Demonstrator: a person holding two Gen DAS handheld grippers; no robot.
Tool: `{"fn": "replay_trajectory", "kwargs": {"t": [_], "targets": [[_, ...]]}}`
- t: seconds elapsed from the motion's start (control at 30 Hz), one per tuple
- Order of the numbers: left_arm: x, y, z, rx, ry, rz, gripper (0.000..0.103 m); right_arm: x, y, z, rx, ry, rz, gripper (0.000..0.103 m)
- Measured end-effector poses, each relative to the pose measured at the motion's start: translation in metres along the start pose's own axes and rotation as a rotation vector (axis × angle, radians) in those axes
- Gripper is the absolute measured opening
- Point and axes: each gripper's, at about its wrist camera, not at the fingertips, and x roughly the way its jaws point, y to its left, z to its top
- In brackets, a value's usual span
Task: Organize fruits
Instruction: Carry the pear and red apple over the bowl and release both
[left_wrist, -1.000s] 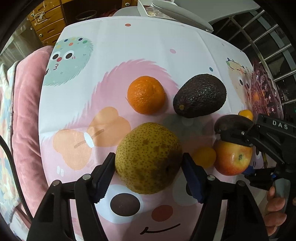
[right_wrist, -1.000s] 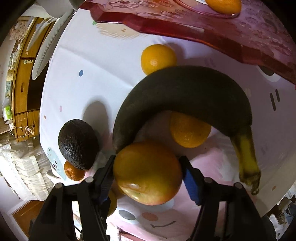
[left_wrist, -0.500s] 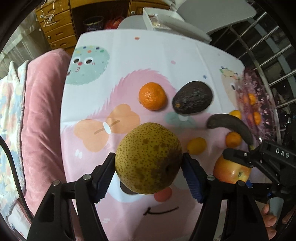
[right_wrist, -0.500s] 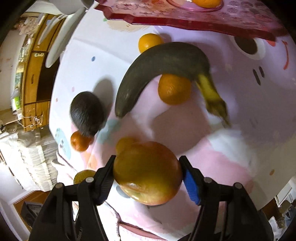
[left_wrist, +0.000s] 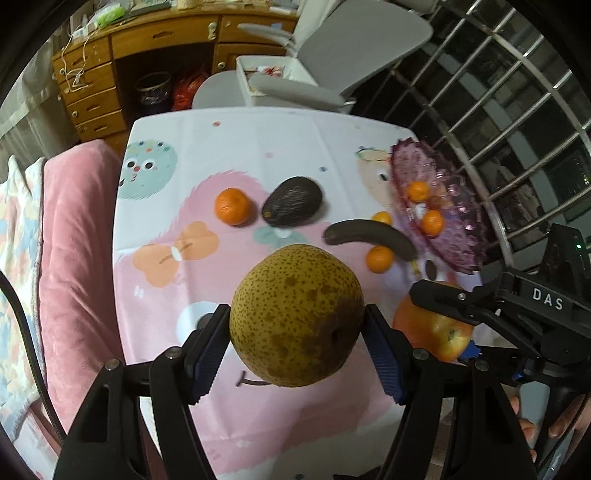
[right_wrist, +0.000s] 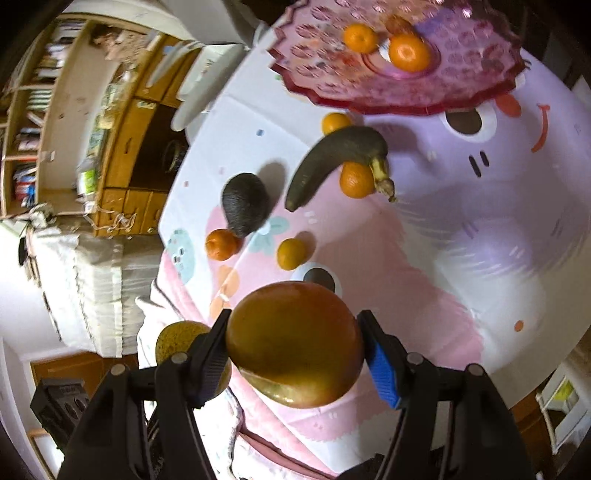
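- left gripper: both pads pressed on a speckled brown pear, one on each side, fruit gripped at its widest part, held clear above the tablecloth.
- right gripper: pads clamped on a red-yellow apple, also off the table; from the left wrist view the same apple shows at right, beside the pear, not touching it.
- on the cloth beyond the fingers: dark avocado with a mandarin just left of it; blackened banana farther right, one small orange tucked against its near side, another at its far side.
- one more small orange sits alone nearer, seen in the right wrist view only.
- far right: purple glass fruit plate at the table edge, two mandarins already in it, centre partly free.
- step in hand, as I judge it: carry phase, both fruits gripped and in the air, not yet at the plate.
- next move calls for: bring both over the plate, go in one at a time so the grippers don't collide, lower onto a free spot clear of the mandarins, then open the fingers.
- risk: round fruit may roll off the shallow rim; release low.
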Motion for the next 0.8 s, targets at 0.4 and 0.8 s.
{"fn": "replay_trajectory", "kwargs": {"t": [0.4,0.8], "targets": [[-0.003,-0.09,0.011,-0.062,-0.115,0.043,0.069,-0.063,-0.036,0.064,-0.16,0.038,0.042,0.067],[0.022,-0.184,0.042,-0.127,-0.195,0.082,0.069,-0.11,-0.074,0.156,-0.281,0.021,0.01,0.067]]}}
